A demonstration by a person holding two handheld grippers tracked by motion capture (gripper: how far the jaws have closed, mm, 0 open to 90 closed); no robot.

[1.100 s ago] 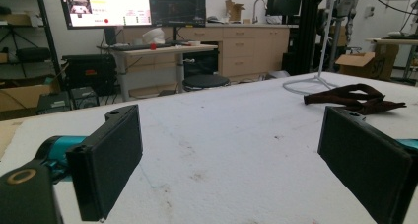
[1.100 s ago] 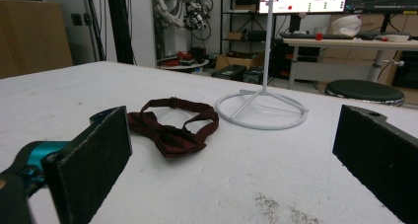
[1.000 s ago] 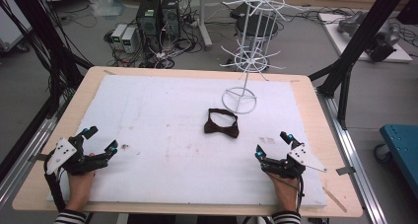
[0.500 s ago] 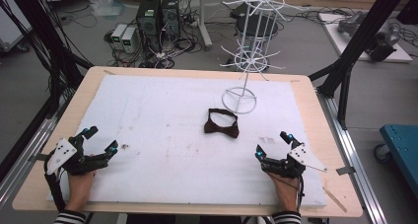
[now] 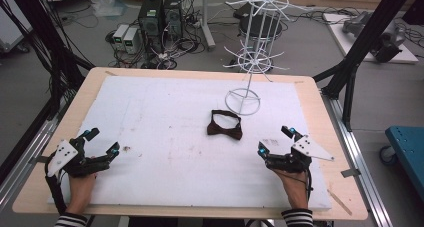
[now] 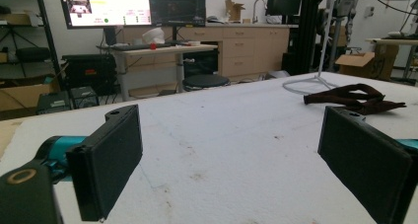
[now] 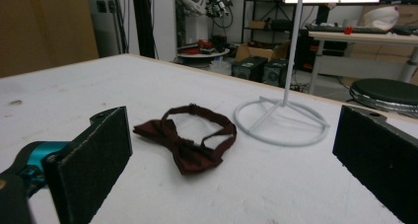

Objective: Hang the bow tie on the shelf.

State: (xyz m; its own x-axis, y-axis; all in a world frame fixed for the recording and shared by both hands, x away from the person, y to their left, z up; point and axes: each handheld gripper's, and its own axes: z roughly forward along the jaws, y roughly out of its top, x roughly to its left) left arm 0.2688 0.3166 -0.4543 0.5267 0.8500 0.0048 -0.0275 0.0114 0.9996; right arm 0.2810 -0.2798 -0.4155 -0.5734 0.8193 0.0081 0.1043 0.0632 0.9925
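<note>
The bow tie [image 5: 225, 126] lies flat, long axis across the table, strap loop toward the rack [image 5: 243, 102]; left gripper [image 5: 102, 142] and right gripper [image 5: 275, 140] both spread wide, holding nothing

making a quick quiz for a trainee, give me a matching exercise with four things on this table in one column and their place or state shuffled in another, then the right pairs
Things:
1. bow tie
2. white wire stand
3. left gripper
4. right gripper

Places or states:
A. open, near the table's front right corner
B. upright, ring base on the white mat behind the bow tie
C. lying flat near the mat's middle, held by nothing
D. open, near the table's front left corner

Pairs: 1-C, 2-B, 3-D, 4-A
</note>
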